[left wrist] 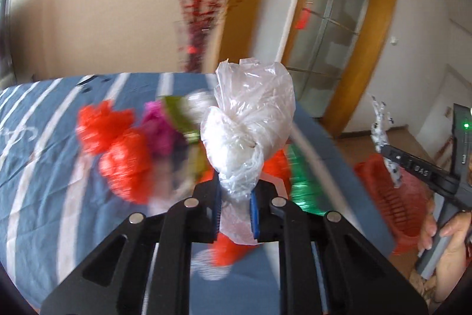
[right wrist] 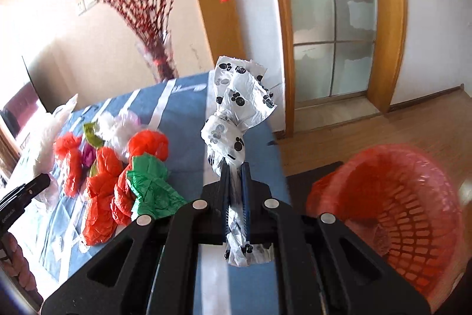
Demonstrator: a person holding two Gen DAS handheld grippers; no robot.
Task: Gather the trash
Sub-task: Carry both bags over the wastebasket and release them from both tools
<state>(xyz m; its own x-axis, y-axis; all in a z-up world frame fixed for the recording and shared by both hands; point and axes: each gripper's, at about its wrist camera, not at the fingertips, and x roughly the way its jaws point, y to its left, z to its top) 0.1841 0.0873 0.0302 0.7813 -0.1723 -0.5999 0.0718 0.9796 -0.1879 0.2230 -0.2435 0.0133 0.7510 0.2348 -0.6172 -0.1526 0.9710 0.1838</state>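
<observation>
Clear plastic bag (left wrist: 250, 123): it is knotted and see-through, and it is held up above the bed.
Left tongs (left wrist: 236, 208): they are squeezed narrow on the tail of the clear plastic bag, just under the knot.
Spotted bag (right wrist: 236, 120): it is white with black paw prints, knotted too, and up in the air.
Right tongs (right wrist: 235, 197): they are pinched almost all the way closed on the thin neck of the spotted bag.
Red basket (right wrist: 413, 197): it sits on the floor to the right of the bed, with its mouth open and tipped toward the right camera. It looks like the place for the trash.
Bed sheet (right wrist: 183, 132): it is blue with white stripes, and more trash lies on it: red bags (right wrist: 100, 197), a green bag (right wrist: 150, 188) and some white ones.
Doing it well: I think both bags should be carried over the basket's mouth before the tongs let go. Keep the squeeze tight, since thin plastic can slip.
Edges: the bed's right edge comes before the basket, so the bags should go over it, not drag on it.
Open room: the wood floor (right wrist: 383, 126) past the basket looks bare. The two tongs are close, so they could bump.
</observation>
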